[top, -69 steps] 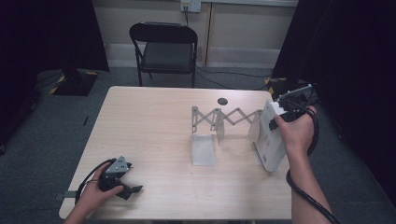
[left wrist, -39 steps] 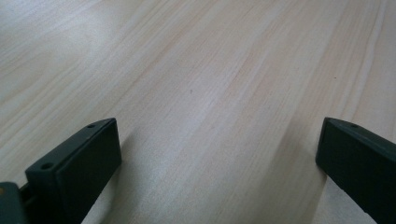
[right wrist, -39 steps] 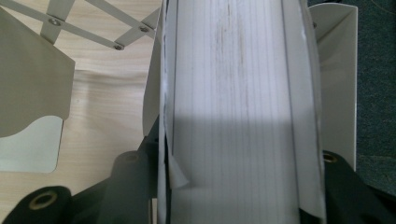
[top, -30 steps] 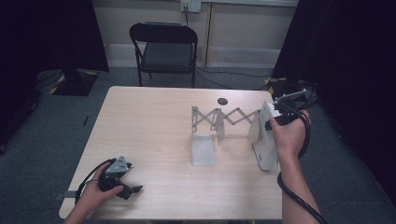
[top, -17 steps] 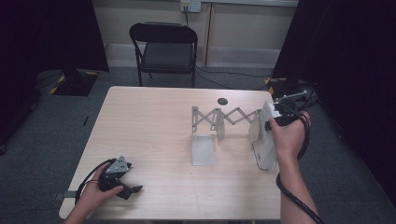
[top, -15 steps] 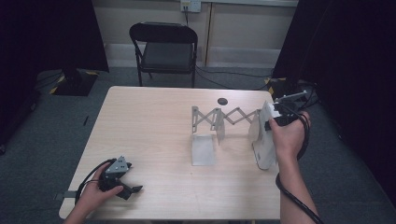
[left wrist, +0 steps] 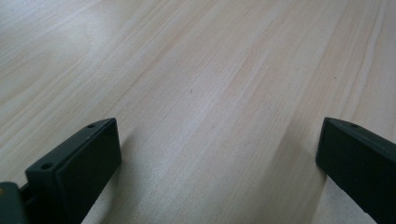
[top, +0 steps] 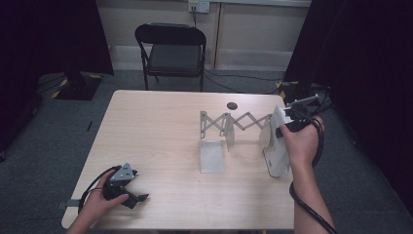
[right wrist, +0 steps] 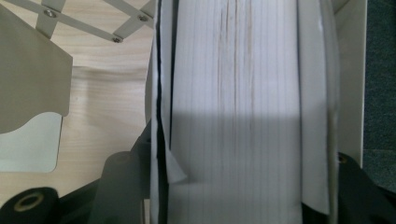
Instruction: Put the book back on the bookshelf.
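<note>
Pale wooden table (top: pixel 160 126), two handheld grippers, book at its right edge.
Near, at 7 o'clock, left gripper (top: pixel 127 191) rests spread wide; at 3 o'clock right gripper (top: pixel 286 127) pinches an upright white book (top: pixel 273 146), long axis near-to-far, beside the expanding rack (top: pixel 229 127).

Table (top: pixel 160 126): pale blond wood, fine straight grain, centre of the high view; grain also runs diagonally across the left gripper view. Left gripper (top: pixel 130 194): black body with a grey plate on top, lower left; jaws matte black. Right gripper (top: pixel 297 114): black, right of frame, black cable looped at the wrist. Book (top: pixel 275 146): white cover; page block (right wrist: pixel 233 107) off-white with faint brownish vertical streaks. Expanding rack (top: pixel 229 131): light grey-beige metal, criss-cross lattice. Chair (top: pixel 174 48): black, upper centre. Floor (top: pixel 44 141): dark grey carpet; curtains (top: pixel 370 58): black; wall (top: pixel 160 14): beige.
</note>
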Tool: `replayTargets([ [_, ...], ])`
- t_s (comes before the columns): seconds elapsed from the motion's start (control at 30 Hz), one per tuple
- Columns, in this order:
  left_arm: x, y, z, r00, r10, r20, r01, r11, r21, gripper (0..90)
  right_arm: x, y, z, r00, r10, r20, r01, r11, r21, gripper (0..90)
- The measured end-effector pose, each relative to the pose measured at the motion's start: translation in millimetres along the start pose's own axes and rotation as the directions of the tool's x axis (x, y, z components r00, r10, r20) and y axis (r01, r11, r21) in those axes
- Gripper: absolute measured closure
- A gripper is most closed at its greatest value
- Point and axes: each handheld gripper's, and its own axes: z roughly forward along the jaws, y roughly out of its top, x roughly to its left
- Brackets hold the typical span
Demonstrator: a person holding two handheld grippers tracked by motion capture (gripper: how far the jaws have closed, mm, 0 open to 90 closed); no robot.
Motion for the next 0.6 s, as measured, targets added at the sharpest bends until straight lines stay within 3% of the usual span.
replayTargets([
  [0.43, 0.0, 0.0, 0.0, 1.0, 0.0, 0.0, 0.0, 1.0, 0.0, 0.0, -2.9, -3.0, -2.9, 0.9996, -0.027, -0.011, 0.027, 0.999, 0.025, 43.6],
  [0.6, 0.0, 0.0, 0.0, 1.0, 0.0, 0.0, 0.0, 1.0, 0.0, 0.0, -5.1, -4.2, -6.5, 0.9997, -0.015, -0.018, 0.015, 1.0, 0.021, 43.1],
])
